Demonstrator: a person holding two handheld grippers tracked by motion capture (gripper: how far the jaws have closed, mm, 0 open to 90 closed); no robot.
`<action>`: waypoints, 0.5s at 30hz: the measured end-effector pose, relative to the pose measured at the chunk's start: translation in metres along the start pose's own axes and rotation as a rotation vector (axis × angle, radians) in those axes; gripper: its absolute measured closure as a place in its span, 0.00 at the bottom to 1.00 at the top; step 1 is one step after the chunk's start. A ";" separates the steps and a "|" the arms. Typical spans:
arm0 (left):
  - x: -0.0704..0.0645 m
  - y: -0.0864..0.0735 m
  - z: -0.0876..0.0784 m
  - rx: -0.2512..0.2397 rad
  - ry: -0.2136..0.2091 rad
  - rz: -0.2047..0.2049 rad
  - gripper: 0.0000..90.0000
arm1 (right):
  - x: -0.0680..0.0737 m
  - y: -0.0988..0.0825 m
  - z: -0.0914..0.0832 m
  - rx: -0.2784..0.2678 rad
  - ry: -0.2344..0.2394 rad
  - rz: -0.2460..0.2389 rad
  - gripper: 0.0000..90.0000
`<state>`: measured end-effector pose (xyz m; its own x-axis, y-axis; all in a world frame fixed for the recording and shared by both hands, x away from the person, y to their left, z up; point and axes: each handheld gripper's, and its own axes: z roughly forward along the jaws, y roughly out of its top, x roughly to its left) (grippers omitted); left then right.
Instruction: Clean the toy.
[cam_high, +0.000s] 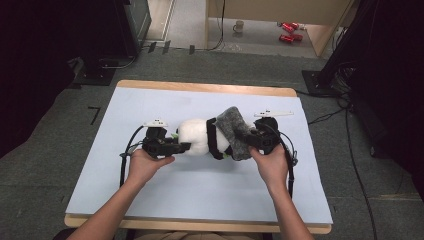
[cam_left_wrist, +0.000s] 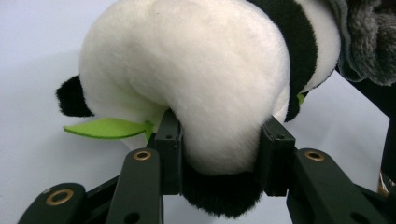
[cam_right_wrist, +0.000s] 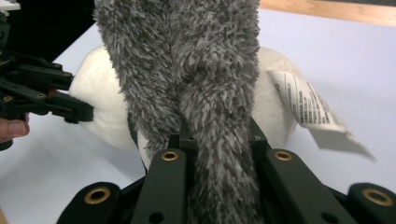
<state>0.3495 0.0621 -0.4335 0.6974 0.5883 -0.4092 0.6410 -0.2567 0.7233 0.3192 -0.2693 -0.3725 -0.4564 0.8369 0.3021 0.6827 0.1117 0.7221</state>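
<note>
Nearest the person, the left gripper (cam_high: 186, 146) is clamped on a white limb of the plush panda (cam_high: 197, 136), with the fur bulging between its pads (cam_left_wrist: 170, 140), while the right gripper (cam_high: 243, 136) is clenched tight on a fold of the grey fuzzy cloth (cam_high: 235, 131). The panda is laid on its side at the middle of the pale blue tabletop (cam_high: 200, 185), the cloth draped over its far end, a green leaf (cam_left_wrist: 105, 127) and a white label (cam_right_wrist: 310, 109) being seen at its body
</note>
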 end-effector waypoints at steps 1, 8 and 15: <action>0.001 -0.001 0.002 -0.002 -0.003 0.002 0.65 | -0.001 0.000 0.001 0.003 -0.002 0.005 0.86; 0.001 -0.003 0.006 0.002 0.042 0.073 0.53 | -0.004 -0.001 0.010 0.002 -0.040 -0.013 0.86; 0.006 -0.005 0.002 -0.020 0.039 0.147 0.45 | -0.006 0.003 0.015 -0.011 -0.063 -0.025 0.86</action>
<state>0.3506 0.0655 -0.4403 0.7699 0.5751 -0.2767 0.5265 -0.3272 0.7847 0.3324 -0.2654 -0.3817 -0.4366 0.8658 0.2445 0.6652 0.1277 0.7357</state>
